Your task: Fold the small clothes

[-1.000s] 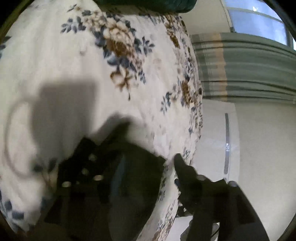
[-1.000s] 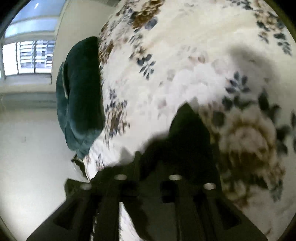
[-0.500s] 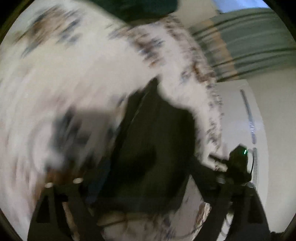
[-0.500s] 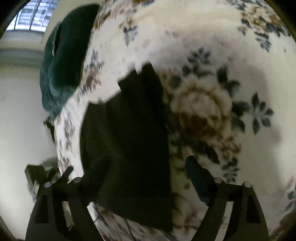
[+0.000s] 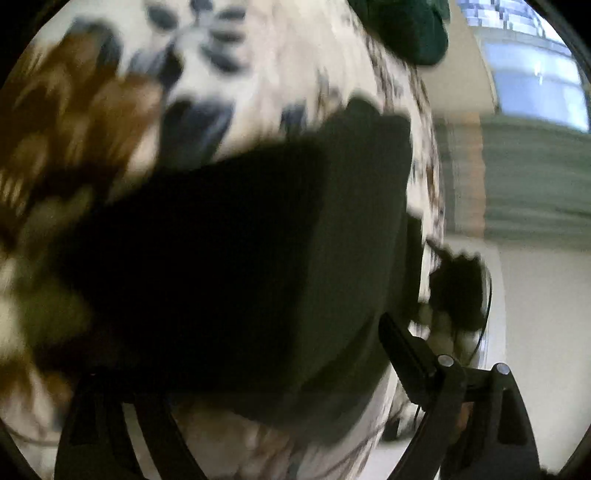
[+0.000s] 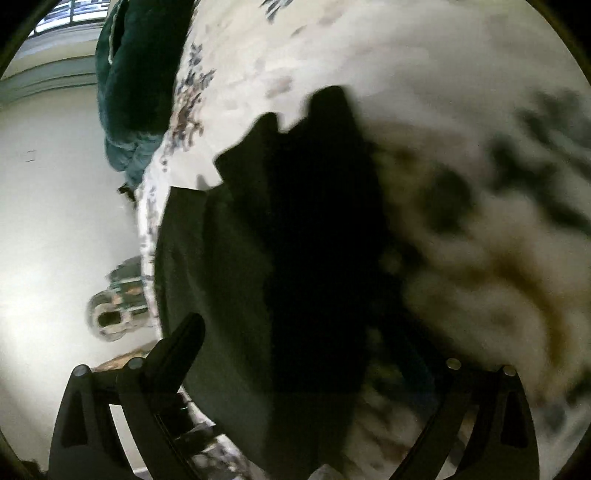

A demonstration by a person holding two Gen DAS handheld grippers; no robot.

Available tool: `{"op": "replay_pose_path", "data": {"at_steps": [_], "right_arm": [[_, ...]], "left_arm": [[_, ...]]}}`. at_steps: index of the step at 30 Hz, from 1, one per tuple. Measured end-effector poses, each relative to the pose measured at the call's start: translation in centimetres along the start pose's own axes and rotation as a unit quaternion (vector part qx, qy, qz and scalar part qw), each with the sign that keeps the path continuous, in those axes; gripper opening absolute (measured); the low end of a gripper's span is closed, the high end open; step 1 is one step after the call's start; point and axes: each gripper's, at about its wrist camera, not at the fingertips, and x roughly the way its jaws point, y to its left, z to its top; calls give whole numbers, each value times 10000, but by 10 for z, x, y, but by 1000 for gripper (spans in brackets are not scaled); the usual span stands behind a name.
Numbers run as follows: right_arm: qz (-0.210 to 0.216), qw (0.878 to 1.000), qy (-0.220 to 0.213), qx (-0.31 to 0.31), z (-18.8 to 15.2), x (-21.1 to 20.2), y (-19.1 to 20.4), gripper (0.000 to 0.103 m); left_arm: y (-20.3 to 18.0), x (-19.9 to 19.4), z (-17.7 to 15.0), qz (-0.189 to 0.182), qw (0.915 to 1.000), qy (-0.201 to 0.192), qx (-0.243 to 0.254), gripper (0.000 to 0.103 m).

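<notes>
A small black garment [image 5: 258, 251] lies on the floral bedspread [image 5: 258, 74] near the bed's edge; it also shows in the right wrist view [image 6: 288, 258]. My left gripper [image 5: 258, 350] is open, its fingers spread either side of the garment's near edge, close above it. Its right finger [image 5: 402, 347] is in view; the left one is lost in the dark cloth. My right gripper [image 6: 295, 350] is open too, with its left finger [image 6: 181, 347] at the garment's bed-edge side and the right finger blurred over the bedspread.
A dark green cushion [image 6: 136, 81] lies at the far end of the bed, also visible in the left wrist view [image 5: 406, 29]. The bed edge [image 6: 147, 221] drops to a pale floor. A window and grey-green curtain [image 5: 524, 177] stand beyond.
Both grippers have opened and let go of the black garment, which now lies spread on the bedspread. Both have dropped closer to the cloth, and the views are motion-blurred.
</notes>
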Motion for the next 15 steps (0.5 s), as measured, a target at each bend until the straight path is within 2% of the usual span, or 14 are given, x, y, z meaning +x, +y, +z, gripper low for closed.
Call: {"op": "replay_pose_path", "data": {"at_steps": [1,2,3,4,5,6,10,13,15], "right_arm": [[-12,10000,27,-31,3,5,4,99],[-62,10000,30,-66,5,11,7,99],[-130,9998,-38,-128,5,15,10,97],[-168,9996,-138,-178,3,16,13,92],[-249,9992,-238,-209,-1,14,15,63],[-444,9984,-321,-135,-6,12,12,26],[-208,9961,-833,188,-43,-12,7,21],[-190,9906,-1294,411,-101,-34,15,20],[-301,9857,-1563,546,-157,-47,23,20]], "left_arm": [[-3,0,4,9,9997,-216,-66,88],[-6,1,9,105,9991,-375,-155,76],[-9,1,14,140,9986,-454,-222,49],[-10,-1,18,99,9984,-491,-255,42],[-14,-5,23,48,9986,-466,-231,38],[-18,-8,28,-53,9990,-409,-182,36],[-40,-18,46,-260,9991,173,291,35],[-56,-26,66,-341,9939,811,661,34],[-65,-31,70,-323,9890,1145,880,34]]}}
